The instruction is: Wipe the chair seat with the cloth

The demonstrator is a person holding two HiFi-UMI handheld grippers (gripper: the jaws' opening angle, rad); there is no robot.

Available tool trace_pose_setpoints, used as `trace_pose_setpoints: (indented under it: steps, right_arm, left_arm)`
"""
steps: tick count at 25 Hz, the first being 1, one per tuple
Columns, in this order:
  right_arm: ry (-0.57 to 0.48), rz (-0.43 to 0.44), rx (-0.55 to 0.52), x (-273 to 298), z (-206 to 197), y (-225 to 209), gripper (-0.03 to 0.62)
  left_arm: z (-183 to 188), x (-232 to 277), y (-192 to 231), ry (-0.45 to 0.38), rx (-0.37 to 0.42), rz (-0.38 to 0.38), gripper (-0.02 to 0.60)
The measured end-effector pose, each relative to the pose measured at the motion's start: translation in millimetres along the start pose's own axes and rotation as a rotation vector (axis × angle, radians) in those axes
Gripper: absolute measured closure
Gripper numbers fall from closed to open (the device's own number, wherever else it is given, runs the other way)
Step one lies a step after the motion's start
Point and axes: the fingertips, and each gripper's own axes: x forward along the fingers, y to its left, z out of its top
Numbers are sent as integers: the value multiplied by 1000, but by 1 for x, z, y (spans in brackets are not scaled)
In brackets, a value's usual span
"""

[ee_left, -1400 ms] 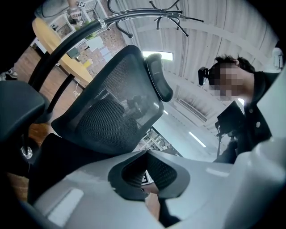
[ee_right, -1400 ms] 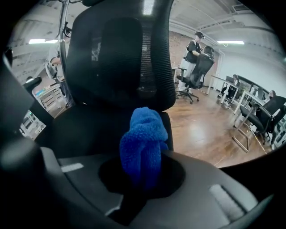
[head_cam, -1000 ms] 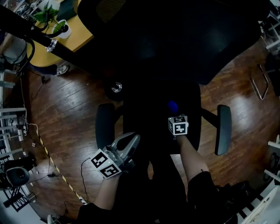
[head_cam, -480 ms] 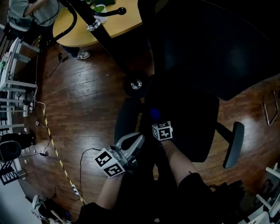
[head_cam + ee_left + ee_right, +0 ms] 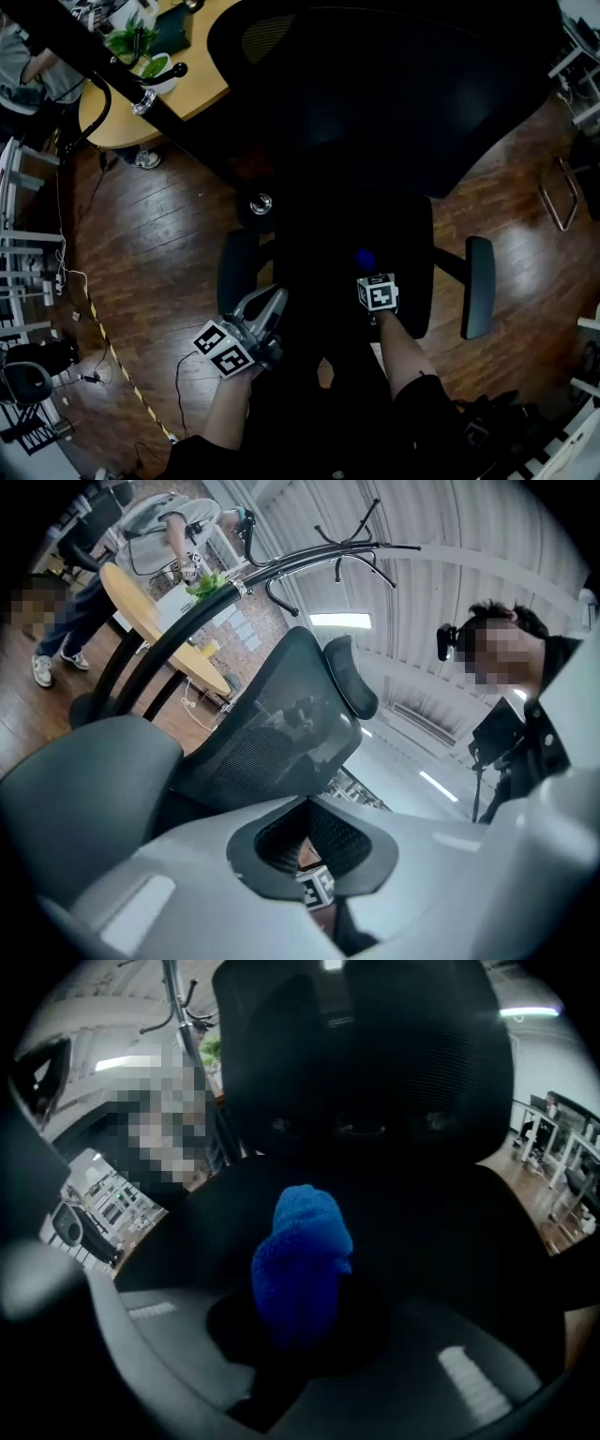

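While the right gripper clamps a bunched blue cloth between its jaws, the cloth sits over the near middle of the black chair seat, slightly left of centre. The pictures are too dark to show whether the cloth touches the seat surface. From the right gripper view, the cloth projects beyond the jaw tips toward the mesh backrest, which fills the far side of that view. From the head view, the left gripper is at the near left corner of the seat, just near of the left armrest. Its jaws are closed together at the tips with nothing between them. The left gripper view looks up and across at the backrest, with the headrest at its top. The right armrest lies on the far side of the seat from the left gripper, well apart from both grippers. A black coat stand pole runs across the far left, over a round wooden table carrying a potted plant. Dark wooden floor surrounds the chair.
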Motion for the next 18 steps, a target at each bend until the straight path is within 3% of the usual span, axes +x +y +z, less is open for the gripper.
trace_pose_setpoints:
  steps: [4, 8, 14, 18]
  right_arm:
    - [-3, -144, 84, -55, -19, -83, 559]
    - [-5, -214, 87, -92, -36, -130, 559]
    - [-16, -283, 127, -96, -46, -147, 559]
    - [-77, -262, 122, -96, -25, -118, 559]
  left_arm:
    - [2, 20, -3, 38, 5, -38, 591]
    - [-1, 30, -9, 59, 9, -45, 591]
    - [1, 32, -10, 59, 13, -52, 589]
    - [3, 22, -4, 28, 15, -41, 591]
